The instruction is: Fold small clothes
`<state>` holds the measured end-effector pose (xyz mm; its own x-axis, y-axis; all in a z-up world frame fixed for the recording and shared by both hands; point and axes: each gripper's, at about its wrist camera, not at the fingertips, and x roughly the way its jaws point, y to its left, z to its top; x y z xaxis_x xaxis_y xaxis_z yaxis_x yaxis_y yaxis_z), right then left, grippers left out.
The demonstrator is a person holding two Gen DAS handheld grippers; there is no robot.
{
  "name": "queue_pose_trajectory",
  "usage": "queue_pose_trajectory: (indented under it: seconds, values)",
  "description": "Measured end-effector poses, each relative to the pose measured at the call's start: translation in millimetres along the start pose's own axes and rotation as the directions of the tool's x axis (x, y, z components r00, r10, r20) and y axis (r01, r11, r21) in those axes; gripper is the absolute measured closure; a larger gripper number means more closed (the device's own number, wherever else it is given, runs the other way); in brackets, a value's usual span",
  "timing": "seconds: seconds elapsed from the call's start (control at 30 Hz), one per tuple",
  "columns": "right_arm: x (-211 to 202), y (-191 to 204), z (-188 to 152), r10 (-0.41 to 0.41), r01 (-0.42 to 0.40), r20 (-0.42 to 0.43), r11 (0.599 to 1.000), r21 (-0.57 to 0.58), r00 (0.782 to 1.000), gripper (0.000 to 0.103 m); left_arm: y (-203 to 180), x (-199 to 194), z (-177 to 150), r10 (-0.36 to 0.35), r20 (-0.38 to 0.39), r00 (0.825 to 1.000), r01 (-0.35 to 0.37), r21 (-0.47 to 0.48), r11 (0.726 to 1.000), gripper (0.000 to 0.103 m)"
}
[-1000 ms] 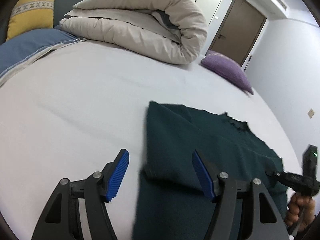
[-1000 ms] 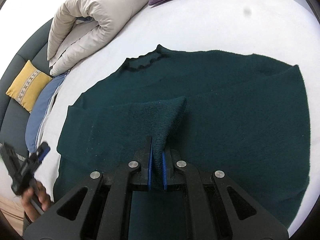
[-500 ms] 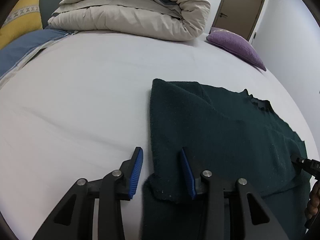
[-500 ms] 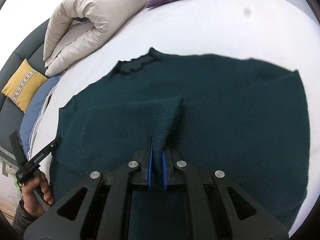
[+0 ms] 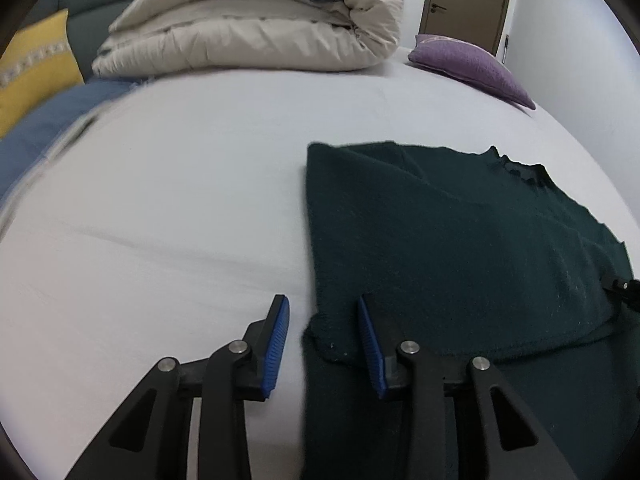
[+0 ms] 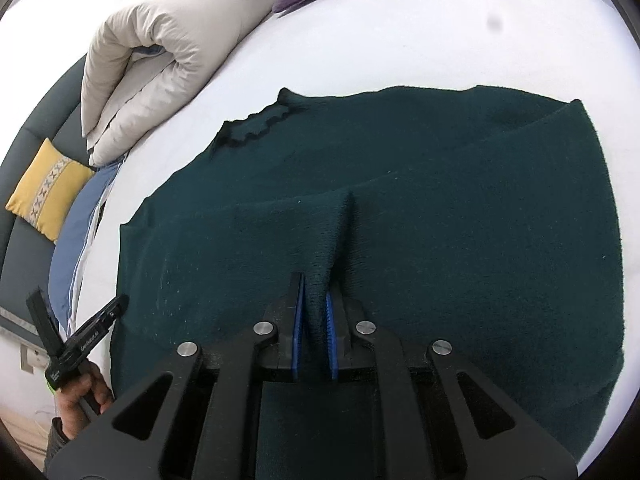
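A dark green knitted sweater [image 6: 440,184] lies flat on the white bed, collar toward the duvet, with a sleeve folded across its body. It also shows in the left wrist view [image 5: 440,240]. My right gripper [image 6: 314,300] is shut on a pinched ridge of the folded sleeve near the sweater's middle. My left gripper [image 5: 322,320] is open, low over the bed, its jaws straddling the sweater's left edge at the folded corner. The left gripper also shows in the right wrist view [image 6: 80,336], held at the sweater's left side.
A rolled beige duvet [image 5: 260,28] lies at the far side of the bed. A purple pillow [image 5: 472,64] sits far right, a yellow cushion [image 5: 32,68] and blue bedding [image 5: 48,120] far left. A brown door [image 5: 468,0] stands behind.
My left gripper has dropped lower toward the sweater's left edge and its jaws have narrowed. My right gripper keeps its hold on the sleeve and has shifted slightly over the sweater.
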<state>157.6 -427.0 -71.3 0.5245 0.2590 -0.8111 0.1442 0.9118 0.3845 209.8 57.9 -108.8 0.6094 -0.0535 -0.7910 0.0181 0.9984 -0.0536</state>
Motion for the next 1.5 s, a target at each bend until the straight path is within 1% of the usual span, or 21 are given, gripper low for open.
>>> queue_pose_trajectory:
  seconds: [0.07, 0.13, 0.2, 0.23, 0.3, 0.33, 0.37, 0.47, 0.5, 0.6, 0.9, 0.97, 1.03, 1.13, 1.23, 1.27, 1.3, 1.33, 1.4, 1.43, 1.5]
  values:
    - [0.6, 2.6, 0.0, -0.003, 0.003, -0.004, 1.000, -0.018, 1.000, 0.094, 4.1, -13.7, 6.2, 0.018, 0.044, 0.999, -0.018, -0.014, 1.000, 0.066]
    - [0.6, 4.6, 0.3, 0.008, -0.008, -0.011, 1.000, -0.022, 1.000, 0.091, 6.4, -20.7, 21.6, 0.018, 0.094, 0.995, -0.014, -0.036, 0.999, 0.064]
    - [0.0, 6.3, 0.7, 0.015, -0.015, -0.015, 1.000, -0.018, 1.000, 0.090, 1.5, -11.5, 39.7, 0.036, 0.104, 0.994, -0.034, -0.020, 0.999, 0.049]
    - [-0.6, 6.9, 0.8, 0.022, -0.022, -0.017, 1.000, -0.016, 1.000, 0.089, -1.6, -3.7, 47.5, 0.040, 0.107, 0.993, -0.039, -0.010, 0.999, 0.047]
    - [-1.3, 9.5, 0.1, 0.027, -0.027, -0.012, 0.999, -0.024, 1.000, 0.084, -6.3, 15.7, 60.0, 0.041, 0.079, 0.996, -0.041, 0.001, 0.999, 0.045]
    - [-1.0, 10.2, 0.1, 0.024, -0.024, -0.011, 0.999, -0.028, 1.000, 0.084, -7.9, 34.4, 67.5, 0.040, 0.035, 0.999, -0.040, 0.003, 0.999, 0.045]
    - [-0.6, 10.5, -0.1, 0.024, -0.024, -0.010, 0.999, -0.031, 1.000, 0.084, -8.0, 45.0, 71.2, 0.045, 0.014, 0.999, -0.045, 0.000, 0.999, 0.045]
    - [-0.1, 10.6, 0.1, 0.014, -0.014, -0.006, 0.998, -0.054, 1.000, 0.085, -5.4, 69.9, 78.5, 0.078, -0.013, 0.997, -0.078, 0.002, 0.997, 0.044]
    - [-0.2, 10.9, 0.2, -0.010, 0.010, -0.002, 0.998, -0.067, 1.000, 0.090, -2.2, 74.5, 79.5, 0.072, -0.016, 0.997, -0.072, -0.012, 0.997, 0.044]
    - [0.1, 8.8, 1.1, -0.036, 0.037, 0.010, 0.996, -0.075, 0.999, 0.095, 5.2, 79.1, 78.1, 0.059, -0.010, 0.998, -0.059, -0.048, 0.997, 0.045]
    - [-4.5, 5.4, 3.8, -0.062, 0.063, 0.044, 0.997, -0.038, 0.997, 0.097, 10.8, 80.4, 71.4, 0.058, 0.013, 0.998, -0.057, -0.069, 0.996, 0.044]
    - [-8.6, 10.3, 3.1, -0.077, 0.080, 0.056, 0.995, -0.062, 0.995, 0.097, 9.9, 80.2, 69.8, 0.064, 0.019, 0.998, -0.063, -0.063, 0.996, 0.044]
    - [-3.1, 9.4, 2.8, -0.092, 0.094, 0.038, 0.993, -0.075, 0.995, 0.097, 9.7, 80.6, 69.8, 0.067, 0.022, 0.997, -0.066, -0.061, 0.996, 0.044]
    - [4.2, 1.7, 0.9, -0.070, 0.073, 0.035, 0.994, -0.083, 0.997, 0.097, 10.0, 80.3, 69.7, 0.069, 0.026, 0.997, -0.067, -0.063, 0.996, 0.043]
    - [-1.4, -9.2, 0.1, -0.006, 0.008, 0.038, 0.999, -0.041, 0.999, 0.097, 12.7, 76.9, 70.3, 0.077, 0.015, 0.997, -0.075, -0.075, 0.994, 0.038]
    - [-7.7, -13.0, -1.0, 0.005, -0.004, 0.043, 1.000, -0.019, 0.999, 0.096, 14.4, 73.7, 70.4, 0.075, 0.012, 0.997, -0.074, -0.082, 0.994, 0.038]
    - [-14.9, -15.2, -2.8, -0.002, 0.003, 0.054, 1.000, -0.005, 0.999, 0.091, 16.7, 68.7, 69.4, 0.070, 0.012, 0.997, -0.069, -0.090, 0.994, 0.038]
    - [-27.8, -17.9, -5.5, -0.017, 0.016, 0.082, 1.000, 0.005, 0.996, 0.089, 19.7, 58.3, 65.5, 0.067, 0.009, 0.998, -0.066, -0.096, 0.993, 0.038]
    - [-56.0, -22.7, -12.7, -0.036, 0.035, 0.144, 0.999, 0.008, 0.989, 0.078, 21.1, 40.3, 56.4, 0.059, 0.009, 0.998, -0.058, -0.083, 0.995, 0.039]
    - [-70.4, -25.1, -18.2, -0.035, 0.034, 0.170, 0.999, 0.011, 0.985, 0.074, 23.0, 21.7, 46.8, 0.045, 0.020, 0.999, -0.043, -0.073, 0.996, 0.039]
    - [-100.5, -30.3, -35.5, -0.023, 0.018, 0.209, 1.000, 0.025, 0.978, 0.059, 28.2, -7.4, 28.9, 0.025, 0.034, 0.999, -0.023, -0.065, 0.998, 0.039]
